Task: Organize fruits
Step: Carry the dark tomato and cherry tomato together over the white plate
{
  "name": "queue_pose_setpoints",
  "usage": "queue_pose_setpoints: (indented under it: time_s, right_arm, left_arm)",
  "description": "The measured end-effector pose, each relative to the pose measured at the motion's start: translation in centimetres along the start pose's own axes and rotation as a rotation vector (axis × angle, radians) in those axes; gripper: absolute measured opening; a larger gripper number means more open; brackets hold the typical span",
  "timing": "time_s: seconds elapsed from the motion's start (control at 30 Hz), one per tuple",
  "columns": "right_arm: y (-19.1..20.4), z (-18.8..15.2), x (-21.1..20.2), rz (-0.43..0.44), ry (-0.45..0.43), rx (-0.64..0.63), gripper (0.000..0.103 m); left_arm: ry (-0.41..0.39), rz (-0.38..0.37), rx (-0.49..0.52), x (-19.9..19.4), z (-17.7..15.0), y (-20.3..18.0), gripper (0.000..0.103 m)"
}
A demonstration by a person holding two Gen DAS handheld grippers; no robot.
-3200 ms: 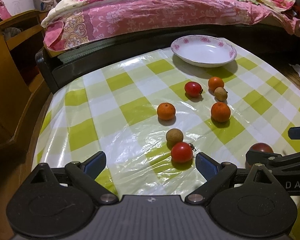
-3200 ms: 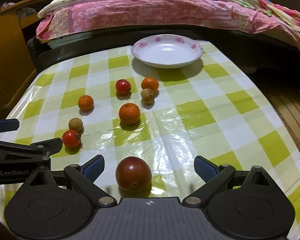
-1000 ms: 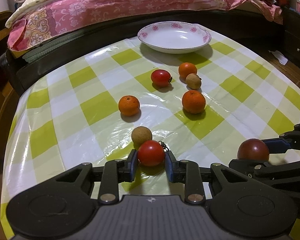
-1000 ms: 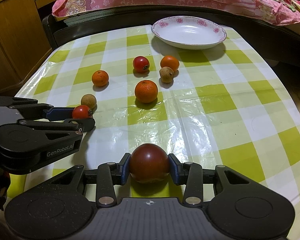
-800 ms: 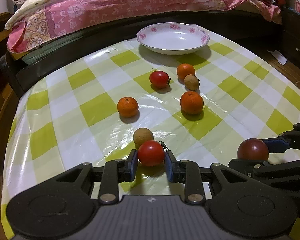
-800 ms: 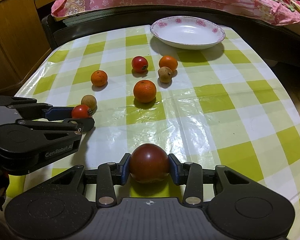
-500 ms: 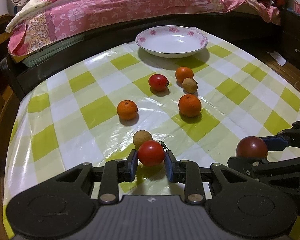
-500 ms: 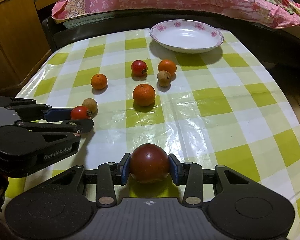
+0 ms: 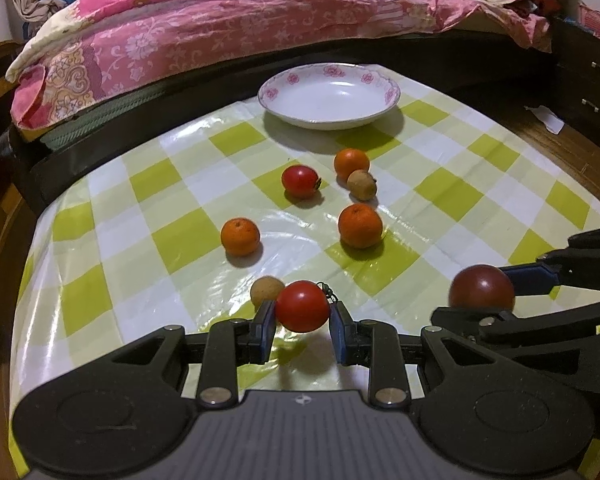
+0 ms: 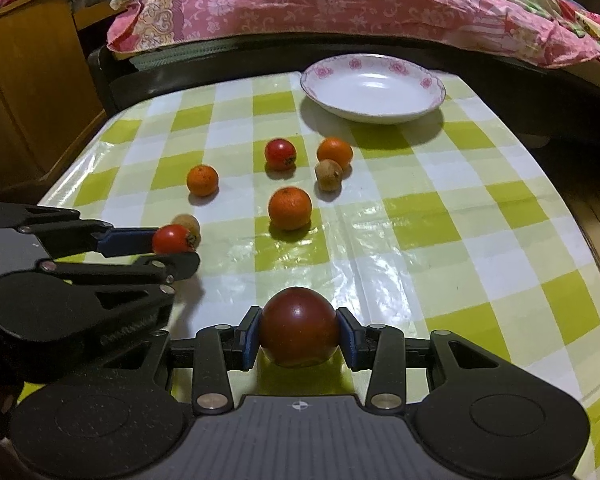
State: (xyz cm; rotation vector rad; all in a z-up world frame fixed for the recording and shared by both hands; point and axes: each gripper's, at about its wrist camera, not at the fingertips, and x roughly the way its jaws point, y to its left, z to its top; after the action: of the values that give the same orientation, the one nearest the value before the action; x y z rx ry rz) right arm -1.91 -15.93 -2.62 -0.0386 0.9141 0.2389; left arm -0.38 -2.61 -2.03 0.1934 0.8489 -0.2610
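Fruits lie spread on the table (image 9: 112,200), which has a yellow-green and white checked cover. The left hand-held gripper (image 9: 302,322) is closed on a small red tomato (image 9: 302,306) at the bottom middle of the left wrist view. A little brown fruit (image 9: 265,290) sits just beside that tomato, on its left. The right hand-held gripper (image 10: 298,338) is closed on a big dark red tomato (image 10: 298,332) at the bottom middle of the right wrist view. In the left wrist view this dark tomato shows at the right edge.

Five more fruits rest in the middle of the table. One orange (image 9: 240,236) is on the left and a bigger orange (image 9: 360,226) is on the right. Higher up are another red tomato (image 9: 300,181), a third orange (image 9: 351,163) and a second brown fruit (image 9: 362,185), which touches that orange.

A white plate (image 9: 380,114) with pink flowers on its rim stands at the far end of the table, in the upper middle. Behind it is a bed with a pink blanket (image 9: 220,32).
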Motion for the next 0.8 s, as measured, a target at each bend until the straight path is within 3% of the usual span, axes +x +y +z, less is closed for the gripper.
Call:
queue_pose_setpoints:
  time_s: [0.27,0.8]
  right_arm:
    - [-1.2,2.2,-0.3,-0.01,-0.028,0.035,0.035]
    - [-5.6,11.8,5.2,-0.05,-0.084,0.058,0.035]
  left_arm:
    - [-0.029,-0.052,-0.029,0.6,3.4,0.4,0.037]
    - [-0.059,-0.092,-0.059,7.6,13.4,2.7,0.036]
